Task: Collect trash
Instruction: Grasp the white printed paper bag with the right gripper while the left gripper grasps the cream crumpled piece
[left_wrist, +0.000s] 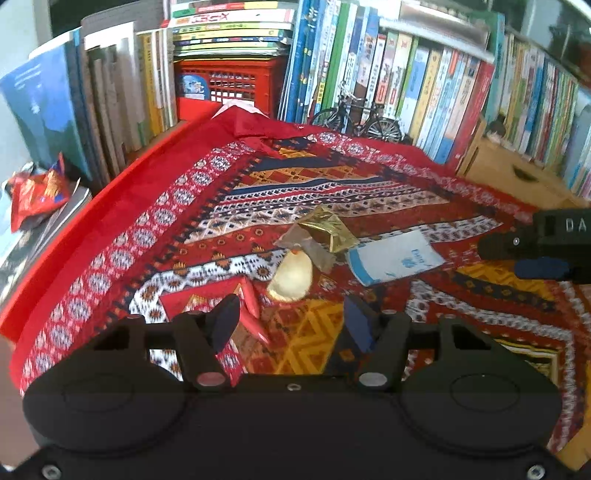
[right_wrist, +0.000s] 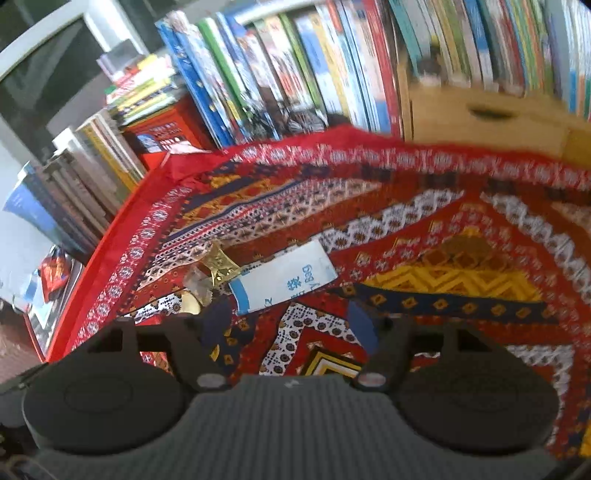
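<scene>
Trash lies on a red patterned cloth (left_wrist: 369, 177): a gold foil wrapper (left_wrist: 328, 227), a greyish clear wrapper (left_wrist: 308, 247), a pale yellow round piece (left_wrist: 293, 275), a white and blue packet (left_wrist: 397, 256) and a red wrapper strip (left_wrist: 255, 306). My left gripper (left_wrist: 291, 321) is open just before the yellow piece, its left finger beside the red strip. My right gripper (right_wrist: 288, 321) is open just before the white packet (right_wrist: 284, 277); the gold wrapper (right_wrist: 219, 264) lies to its left. The right gripper also shows at the left wrist view's right edge (left_wrist: 539, 254).
Rows of upright books (left_wrist: 424, 85) line the back, with a red crate (left_wrist: 229, 85) and a small model bicycle (left_wrist: 356, 118). A wooden box (left_wrist: 517, 173) stands at the right. A crumpled red bag (left_wrist: 35, 192) lies on books off the cloth's left edge.
</scene>
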